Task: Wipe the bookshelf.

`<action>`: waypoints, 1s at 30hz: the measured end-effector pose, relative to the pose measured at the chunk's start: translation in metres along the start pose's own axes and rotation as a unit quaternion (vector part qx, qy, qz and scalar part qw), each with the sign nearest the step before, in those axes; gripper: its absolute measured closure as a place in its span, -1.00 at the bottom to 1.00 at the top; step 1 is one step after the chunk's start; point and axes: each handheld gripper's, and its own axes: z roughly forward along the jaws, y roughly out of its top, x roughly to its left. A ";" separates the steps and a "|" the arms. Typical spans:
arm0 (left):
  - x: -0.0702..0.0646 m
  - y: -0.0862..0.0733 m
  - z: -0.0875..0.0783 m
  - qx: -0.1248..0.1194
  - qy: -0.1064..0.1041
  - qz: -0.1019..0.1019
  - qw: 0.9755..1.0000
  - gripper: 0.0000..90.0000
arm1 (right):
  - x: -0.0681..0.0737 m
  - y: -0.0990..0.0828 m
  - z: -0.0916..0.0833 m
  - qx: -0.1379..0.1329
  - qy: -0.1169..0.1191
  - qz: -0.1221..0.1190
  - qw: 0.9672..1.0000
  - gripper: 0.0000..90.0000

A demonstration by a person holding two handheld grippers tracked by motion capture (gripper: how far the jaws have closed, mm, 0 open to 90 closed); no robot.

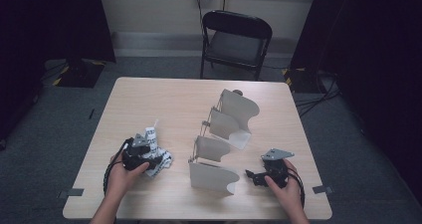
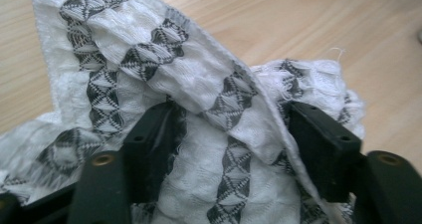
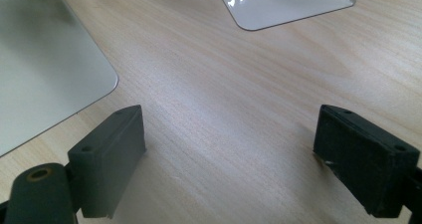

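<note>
A white cloth (image 1: 152, 134) with black diamond bands lies bunched at the table's front left, one corner standing up. My left gripper (image 1: 151, 157) sits on it; in the left gripper view the cloth (image 2: 149, 59) fills the gap between the two black jaws of that gripper (image 2: 226, 134), touches both pads, and a fold lies over the right one. My right gripper (image 1: 251, 176) rests at the front right, pointing left toward the metal rack. Its jaws (image 3: 229, 154) stand wide apart over bare wood.
A rack of several pale curved metal plates (image 1: 214, 176) runs from the table's middle toward its front, between the two hands. Two of its plates (image 3: 45, 74) lie close ahead of the right gripper. A black folding chair (image 1: 236, 42) stands beyond the far edge of the table (image 1: 164, 94).
</note>
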 end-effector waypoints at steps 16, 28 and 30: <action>-0.040 0.010 -0.010 -0.010 -0.062 0.069 0.996 0.61 | 0.000 0.000 0.000 0.000 0.000 0.000 1.000 -0.73; -0.058 0.042 -0.046 -0.043 -0.102 0.083 0.990 0.60 | 0.000 0.000 0.000 0.000 0.000 0.000 1.000 -0.73; -0.060 0.046 -0.052 -0.051 -0.103 0.086 0.990 0.60 | 0.000 0.000 0.000 0.000 0.000 0.000 1.000 -0.73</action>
